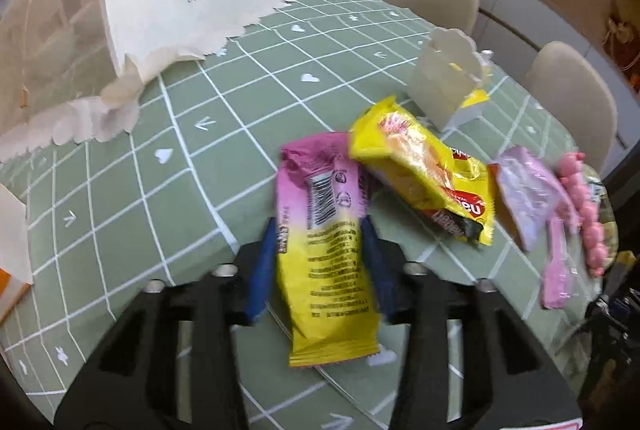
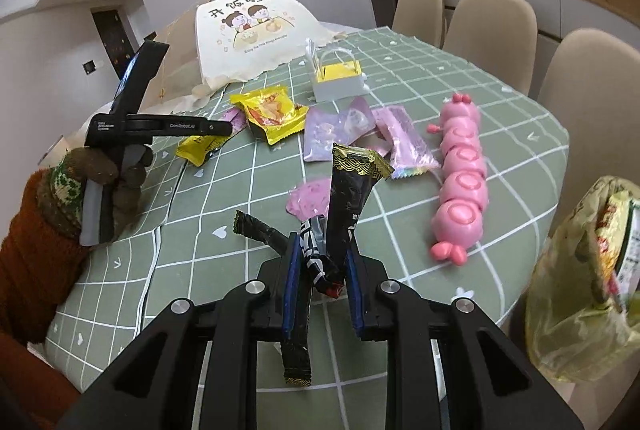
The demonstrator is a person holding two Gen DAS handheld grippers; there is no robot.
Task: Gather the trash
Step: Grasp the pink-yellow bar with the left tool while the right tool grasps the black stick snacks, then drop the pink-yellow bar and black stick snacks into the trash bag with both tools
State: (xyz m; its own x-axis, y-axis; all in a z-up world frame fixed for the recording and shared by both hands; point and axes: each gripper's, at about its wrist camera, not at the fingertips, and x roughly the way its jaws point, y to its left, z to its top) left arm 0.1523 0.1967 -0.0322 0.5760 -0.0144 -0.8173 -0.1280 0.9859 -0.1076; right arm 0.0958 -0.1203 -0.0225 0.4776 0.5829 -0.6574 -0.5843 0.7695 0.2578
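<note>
Left gripper [image 1: 320, 230], black with blue finger pads, clamped on a pink-and-yellow snack wrapper [image 1: 324, 270], barcode side up, held just above a green checked tablecloth [image 1: 160, 222]. Seen also from the right wrist view, gripped by a hand in a brown knitted glove [image 2: 100, 185] at the table's left edge.

Right gripper [image 2: 322, 250], closed on a bunch of black wrappers [image 2: 344, 205]: one standing upright with a gold-trimmed top, another jutting left, a third hanging below the fingers.

Spread across the table ahead, more trash. Just past the left gripper, a yellow wrapper [image 1: 420, 169] overlapping the held one's far end. Beside it to the right, a pale purple packet [image 1: 524, 189] and a pink flat piece [image 1: 556, 270]. From the right wrist view, a second yellow wrapper [image 2: 272, 113] lying flat, two purple packets [image 2: 340, 129] touching each other, a small round pink scrap [image 2: 308, 199] just beyond the right gripper.

Near the right edge, a pink caterpillar toy [image 2: 460, 181] lying lengthwise. Farther back, a small white gift bag [image 2: 338, 77] with a yellow inside, standing upright. Behind that, a large white paper bag [image 2: 252, 29] printed with two cartoon children. At far right, off the table edge, a yellowish plastic bag [image 2: 576, 290] with packaging inside. Beige chairs [image 2: 492, 25] along the far side.
</note>
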